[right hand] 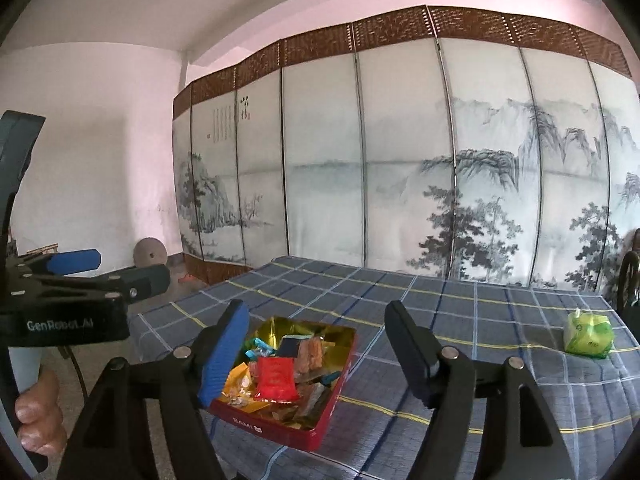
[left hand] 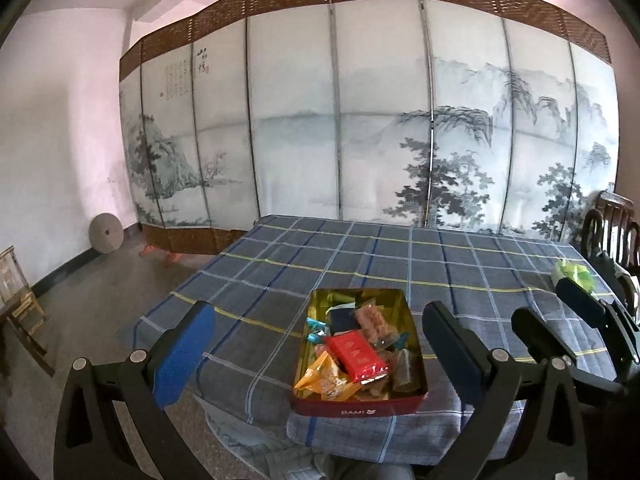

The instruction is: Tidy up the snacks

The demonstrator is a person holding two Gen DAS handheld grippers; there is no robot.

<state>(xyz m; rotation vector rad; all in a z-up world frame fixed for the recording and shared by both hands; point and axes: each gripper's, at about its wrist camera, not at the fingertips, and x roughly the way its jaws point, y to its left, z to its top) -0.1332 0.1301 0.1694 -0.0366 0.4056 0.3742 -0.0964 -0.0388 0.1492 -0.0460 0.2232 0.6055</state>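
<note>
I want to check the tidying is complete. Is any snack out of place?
Yes. One green packet lies alone on the checked cloth, far right of the red tin that holds the other snacks. Nothing looks spilled or damaged.

Soft, dim daylight with a pink cast; sharp centre, strong fisheye bending and black corners; gold tin [left hand: 320,300] glints.

Tin [left hand: 360,411]: red outside, gold inside
Packet [left hand: 357,354]: bright red
Cloth on counter [left hand: 460,264]: grey-blue plaid, yellow and white lines
Bag far right [right hand: 589,333]: green
Screen [left hand: 360,120]: ink landscape, brown lattice top
</note>
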